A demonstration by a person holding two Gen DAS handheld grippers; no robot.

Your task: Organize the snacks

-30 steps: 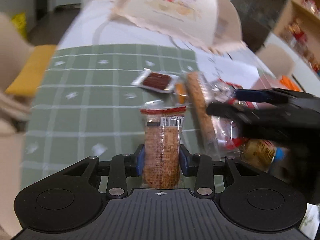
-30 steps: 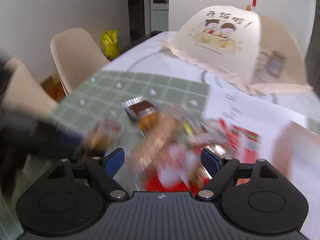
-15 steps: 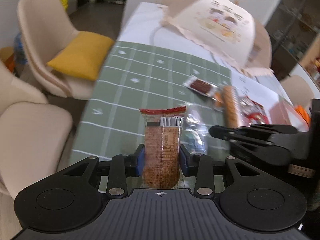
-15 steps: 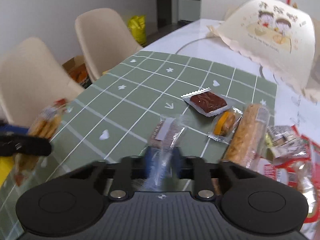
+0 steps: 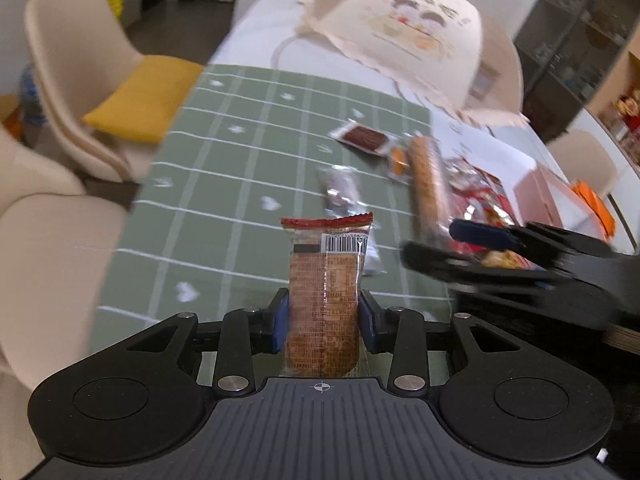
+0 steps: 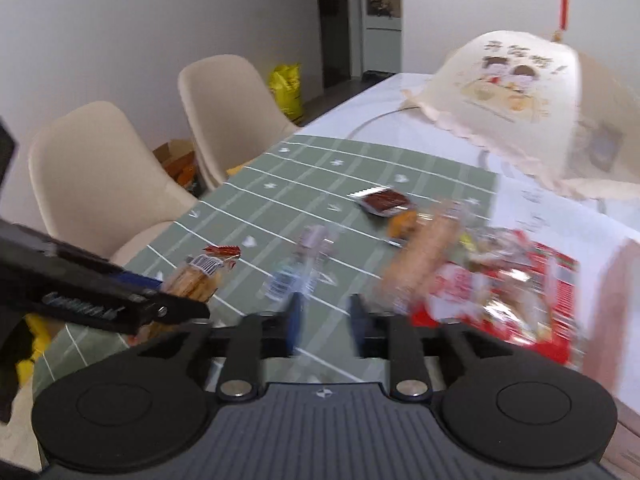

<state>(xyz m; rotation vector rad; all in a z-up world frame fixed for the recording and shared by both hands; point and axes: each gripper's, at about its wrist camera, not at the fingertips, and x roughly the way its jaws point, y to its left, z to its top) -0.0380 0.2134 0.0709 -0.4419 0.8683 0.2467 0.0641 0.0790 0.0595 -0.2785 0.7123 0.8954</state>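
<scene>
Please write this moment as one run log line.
left gripper: shut on biscuit pack | right gripper: opening, empty | clear-wrapped snack: on green cloth

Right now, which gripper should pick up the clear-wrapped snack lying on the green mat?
Right. The right gripper is empty, its jaws opening just short of the clear-wrapped snack on the green mat. The left gripper is clamped on a cracker pack.
</scene>
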